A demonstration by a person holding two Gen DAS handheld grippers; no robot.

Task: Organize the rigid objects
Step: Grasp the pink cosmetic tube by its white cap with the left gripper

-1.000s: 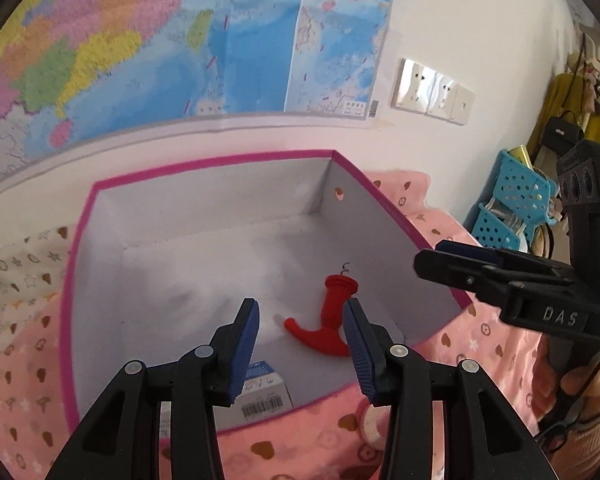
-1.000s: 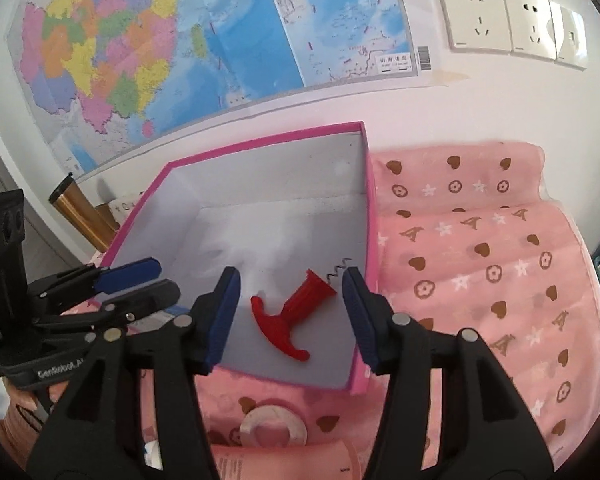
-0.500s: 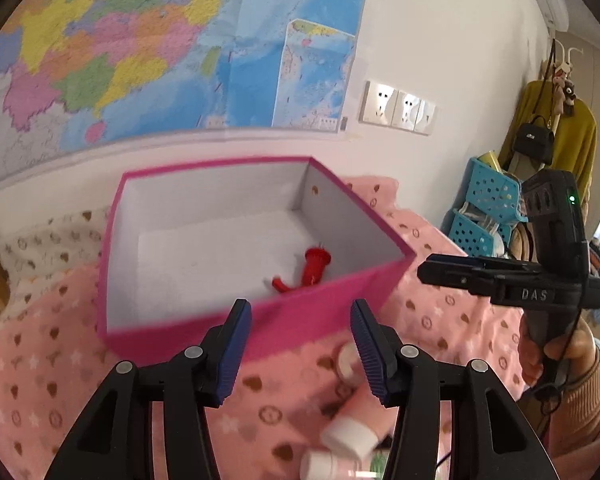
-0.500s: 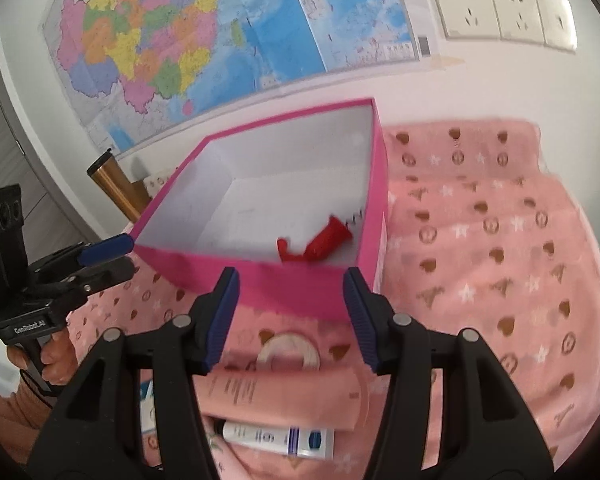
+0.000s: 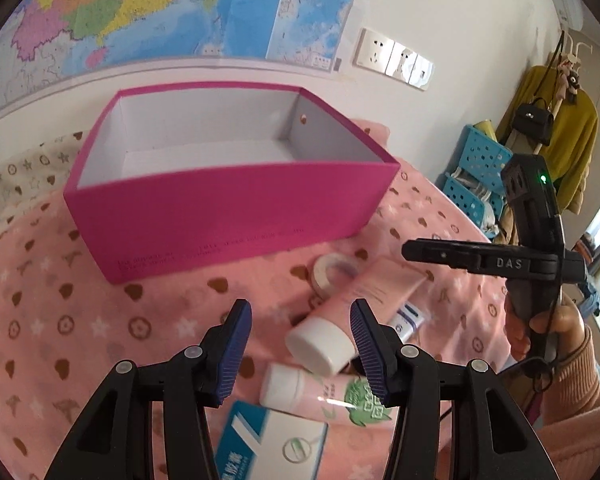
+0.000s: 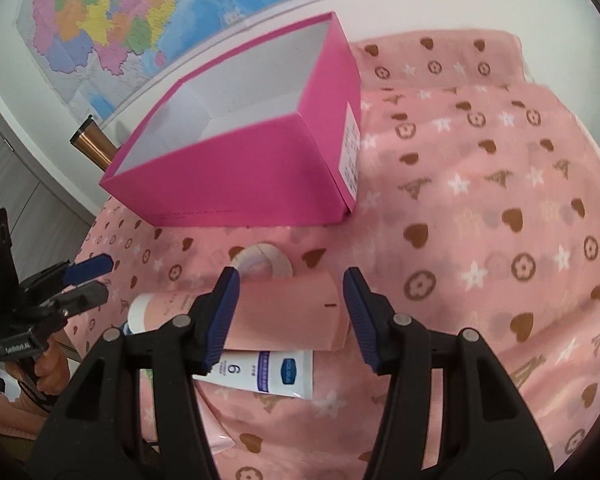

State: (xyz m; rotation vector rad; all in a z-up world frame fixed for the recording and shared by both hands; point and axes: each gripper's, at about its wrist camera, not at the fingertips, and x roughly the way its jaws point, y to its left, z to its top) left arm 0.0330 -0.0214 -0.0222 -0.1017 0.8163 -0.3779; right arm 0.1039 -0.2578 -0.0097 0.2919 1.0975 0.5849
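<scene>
Both of your grippers are empty, jaws parted with nothing between the pads. Your right gripper (image 6: 290,308) hangs over the wide crimped end of the large pink squeeze tube with a white cap (image 6: 260,312), and your left gripper (image 5: 300,354) sits beside that tube's cap. The tube lies slantwise on the heart-patterned pink cloth (image 6: 480,200), in front of the open magenta cardboard box (image 6: 236,168). It rests partly on a white tube with a blue label (image 6: 260,374) and touches a beige tape roll (image 6: 264,266).

Close on the flat crimp and the soft tube may fold or slip out, I think. Lifting it could drag the white tube along or nudge a smaller pink tube with a green label (image 5: 324,394) and a blue-and-white carton (image 5: 268,438) toward the near edge.
</scene>
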